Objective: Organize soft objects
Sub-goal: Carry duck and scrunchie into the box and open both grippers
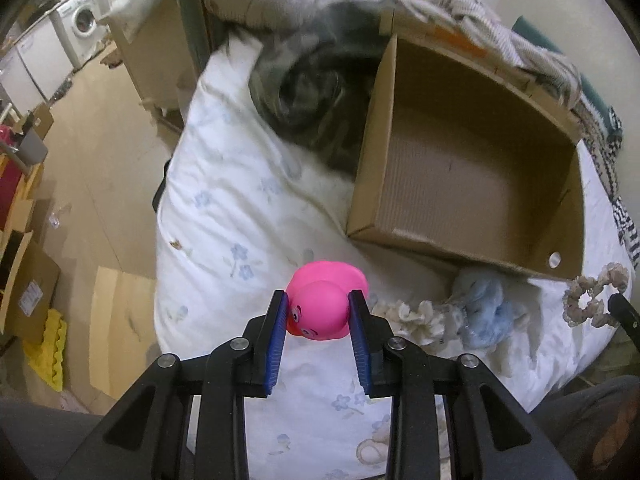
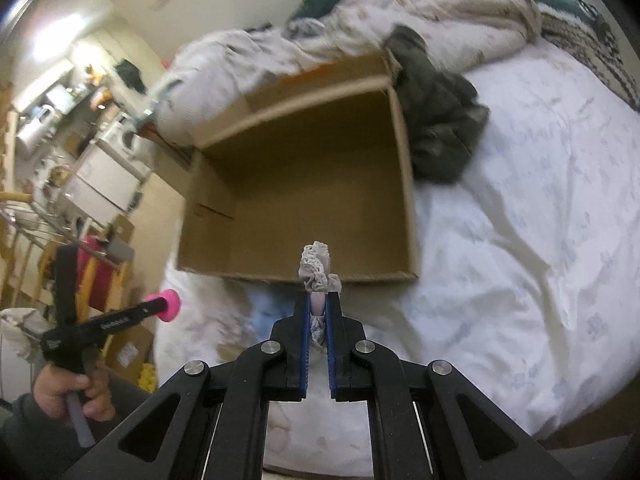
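Note:
My left gripper (image 1: 318,300) is shut on a pink rubber duck (image 1: 326,302) and holds it above the white floral bedding. An open, empty cardboard box (image 1: 460,176) lies on the bed ahead and to the right. A blue fluffy scrunchie (image 1: 486,308), a cream scrunchie (image 1: 416,316) and a beige lace scrunchie (image 1: 592,300) show near the box's front. My right gripper (image 2: 318,300) is shut on a beige lace scrunchie (image 2: 318,270), just before the front wall of the box (image 2: 304,184). The left gripper with the pink duck (image 2: 170,304) shows at left in the right wrist view.
A dark grey-green garment (image 1: 316,92) lies beside the box; it shows in the right wrist view (image 2: 438,120) too. Crumpled blankets (image 2: 400,12) pile behind the box. The bed edge drops to the floor at left, with cardboard boxes (image 1: 28,280) and a washing machine (image 1: 80,24) beyond.

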{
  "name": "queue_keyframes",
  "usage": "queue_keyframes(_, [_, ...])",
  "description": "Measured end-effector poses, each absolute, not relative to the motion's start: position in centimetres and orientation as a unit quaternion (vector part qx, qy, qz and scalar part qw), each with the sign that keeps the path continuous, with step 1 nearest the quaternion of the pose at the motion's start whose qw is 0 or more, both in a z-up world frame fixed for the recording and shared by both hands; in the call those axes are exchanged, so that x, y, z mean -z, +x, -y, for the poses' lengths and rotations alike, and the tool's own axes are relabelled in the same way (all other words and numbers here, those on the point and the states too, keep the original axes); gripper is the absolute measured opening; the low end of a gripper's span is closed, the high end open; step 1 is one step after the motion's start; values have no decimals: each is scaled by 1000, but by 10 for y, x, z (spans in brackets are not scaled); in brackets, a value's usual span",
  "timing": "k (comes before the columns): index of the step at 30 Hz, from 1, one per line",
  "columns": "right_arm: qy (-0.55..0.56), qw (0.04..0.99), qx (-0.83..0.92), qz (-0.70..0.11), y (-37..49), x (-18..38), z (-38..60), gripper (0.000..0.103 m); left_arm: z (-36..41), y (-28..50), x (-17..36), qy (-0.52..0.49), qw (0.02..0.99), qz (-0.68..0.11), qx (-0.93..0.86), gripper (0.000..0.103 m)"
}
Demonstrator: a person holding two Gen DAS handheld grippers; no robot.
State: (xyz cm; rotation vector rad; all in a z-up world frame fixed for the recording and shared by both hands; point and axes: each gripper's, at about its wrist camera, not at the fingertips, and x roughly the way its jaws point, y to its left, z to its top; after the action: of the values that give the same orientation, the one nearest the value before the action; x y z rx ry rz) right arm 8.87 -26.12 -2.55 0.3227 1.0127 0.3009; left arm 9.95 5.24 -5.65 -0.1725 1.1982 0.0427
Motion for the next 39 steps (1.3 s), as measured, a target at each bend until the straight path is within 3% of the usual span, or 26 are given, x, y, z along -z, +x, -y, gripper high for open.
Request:
queue_keyframes(10, [156, 880, -195, -403, 92, -22, 240, 8, -25, 112, 15, -40, 860, -508, 13, 27])
queue_keyframes(16, [143, 886, -190, -399, 113, -18, 236, 8, 0, 136, 4, -5, 870, -492, 33, 27])
queue_keyframes(27, [167, 866, -133, -452, 138, 28, 243, 8, 25, 175, 35, 28, 890, -453, 47, 27])
queue_keyframes(39, [120, 840, -121, -515, 155, 64, 221, 8, 26, 194, 68, -5, 857, -513, 54, 27])
